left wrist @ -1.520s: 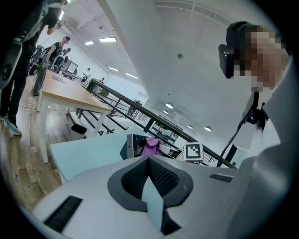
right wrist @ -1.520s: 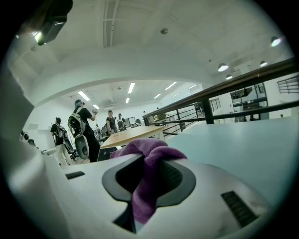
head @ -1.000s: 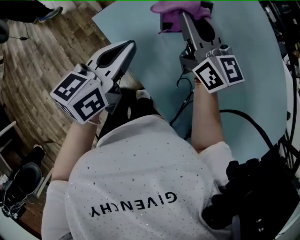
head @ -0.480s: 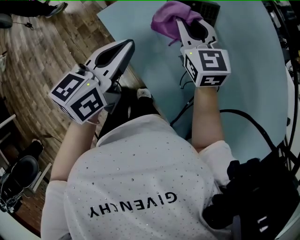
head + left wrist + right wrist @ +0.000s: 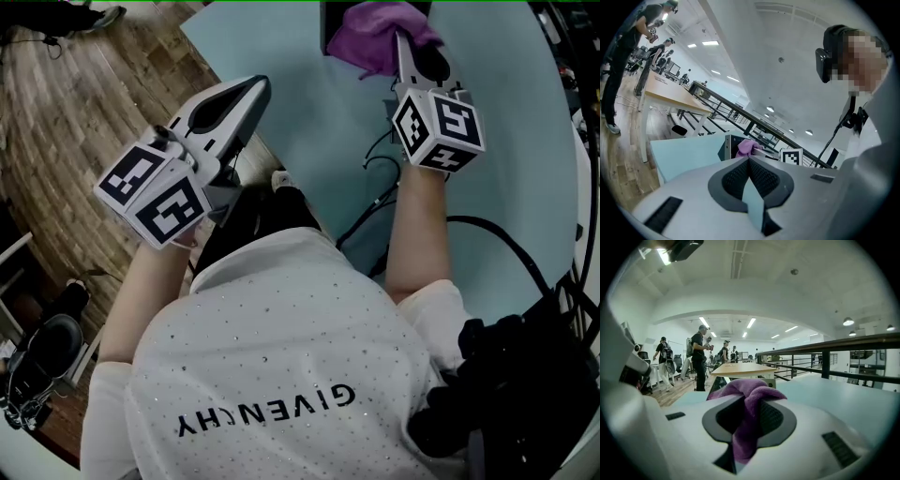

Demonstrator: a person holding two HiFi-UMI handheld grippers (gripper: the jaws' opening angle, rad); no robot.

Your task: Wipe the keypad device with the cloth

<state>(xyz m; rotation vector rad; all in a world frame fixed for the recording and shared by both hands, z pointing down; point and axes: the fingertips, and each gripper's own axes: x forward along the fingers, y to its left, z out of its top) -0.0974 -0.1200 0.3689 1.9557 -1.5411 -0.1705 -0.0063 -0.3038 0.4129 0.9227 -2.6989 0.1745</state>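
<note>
A purple cloth (image 5: pixel 375 30) is bunched at the table's far edge, and my right gripper (image 5: pixel 401 39) is shut on it. In the right gripper view the cloth (image 5: pixel 746 401) hangs between the two jaws and hides most of what lies ahead. The dark keypad device (image 5: pixel 334 26) lies under and left of the cloth, only partly in view. My left gripper (image 5: pixel 261 88) is shut on nothing, held off the table's near-left edge. The left gripper view shows the cloth (image 5: pixel 747 147) sitting on the device (image 5: pixel 729 146) farther off.
The pale blue table (image 5: pixel 506 159) carries black cables (image 5: pixel 487 234) near my right arm. Wooden floor (image 5: pixel 75 122) lies to the left. People stand by desks (image 5: pixel 740 369) in the background. A railing (image 5: pixel 834 345) runs along the right.
My right gripper has carried the cloth to the right and farther across the device. The left gripper has stayed where it was.
</note>
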